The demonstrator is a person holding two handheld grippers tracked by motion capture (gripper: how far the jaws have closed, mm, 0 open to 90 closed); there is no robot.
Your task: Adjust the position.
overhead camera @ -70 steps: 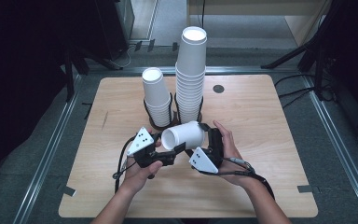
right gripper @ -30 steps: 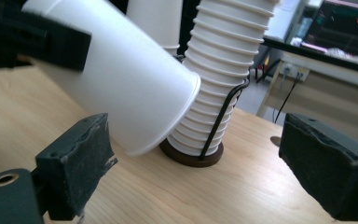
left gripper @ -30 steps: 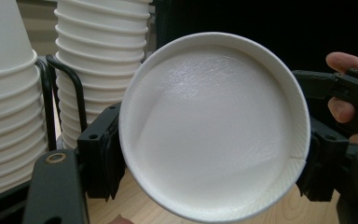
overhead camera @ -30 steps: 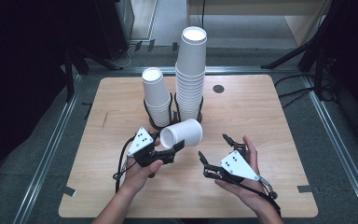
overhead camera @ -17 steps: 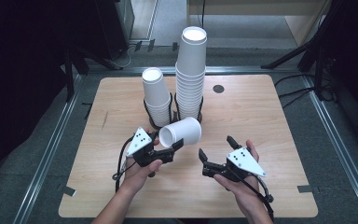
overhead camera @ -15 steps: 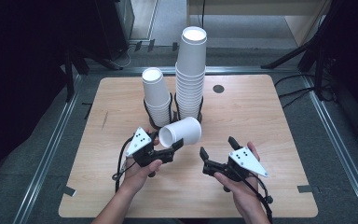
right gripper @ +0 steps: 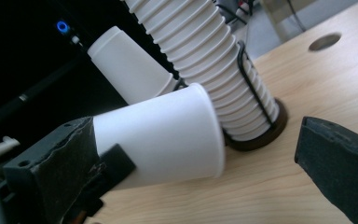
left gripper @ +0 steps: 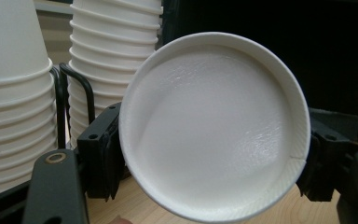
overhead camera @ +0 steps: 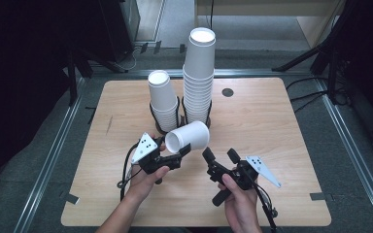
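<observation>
The left gripper (overhead camera: 178, 154) clamps the paper cup (overhead camera: 188, 138) on its side, at 6 o'clock from the tall stack (overhead camera: 199, 82). The right gripper (overhead camera: 219, 156) has just opened, empty. Risk: excess clamping may crush the thin wall.

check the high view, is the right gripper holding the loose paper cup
No, the paper cup lies sideways in the left gripper, while the right gripper stands open and apart from it.
</observation>
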